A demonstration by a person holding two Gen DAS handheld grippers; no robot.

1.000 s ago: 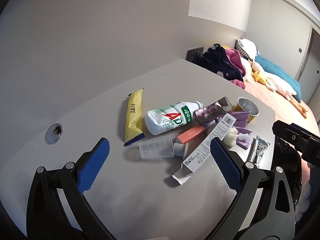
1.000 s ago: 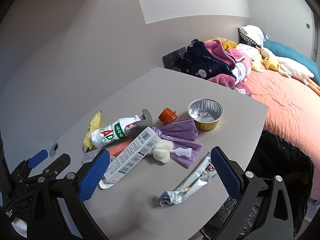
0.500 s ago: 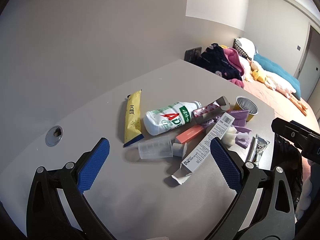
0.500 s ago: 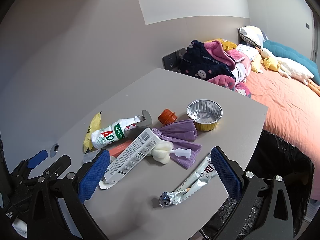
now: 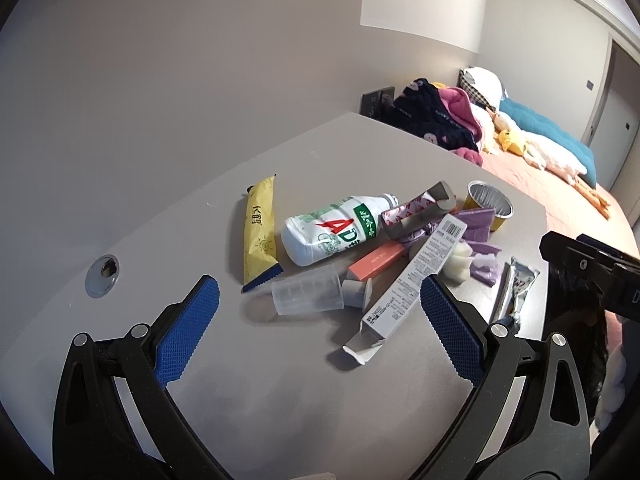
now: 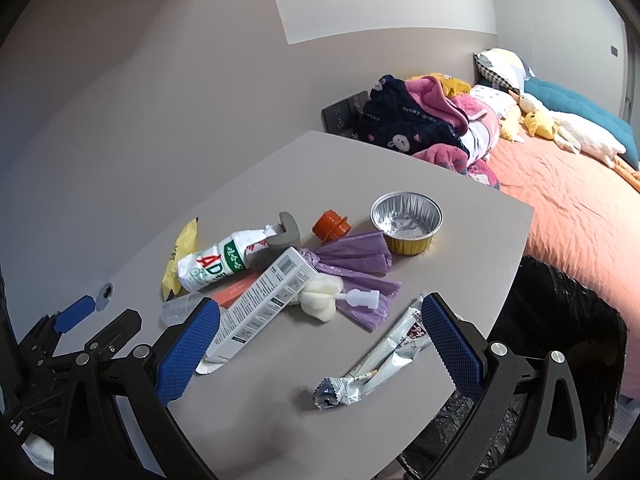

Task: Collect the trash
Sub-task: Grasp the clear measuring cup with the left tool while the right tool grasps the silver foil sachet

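Observation:
Trash lies in a heap on the grey table [image 5: 280, 392] [image 6: 352, 168]: a white bottle [image 5: 332, 230] [image 6: 214, 262], a yellow wrapper [image 5: 260, 226] [image 6: 182, 248], a clear plastic cup [image 5: 308, 294] [image 6: 178, 310], a long white carton [image 5: 408, 284] [image 6: 260, 300], purple bags [image 6: 352, 258], a foil cup [image 6: 406, 220] [image 5: 490, 204], an orange cap [image 6: 331, 225], and a silver sachet [image 6: 380, 364] [image 5: 516, 288]. My left gripper [image 5: 316, 326] is open above the table, just short of the clear cup. My right gripper [image 6: 320, 344] is open over the silver sachet.
A black-lined trash bin [image 6: 560, 340] stands off the table's right edge. Behind it is a bed with an orange cover [image 6: 576, 200], piled clothes [image 6: 424, 124] and plush toys. A cable hole [image 5: 103, 274] sits in the table at the left.
Both grippers have drifted only slightly; the heap sits a little lower in the right wrist view. Nothing was taken hold of.

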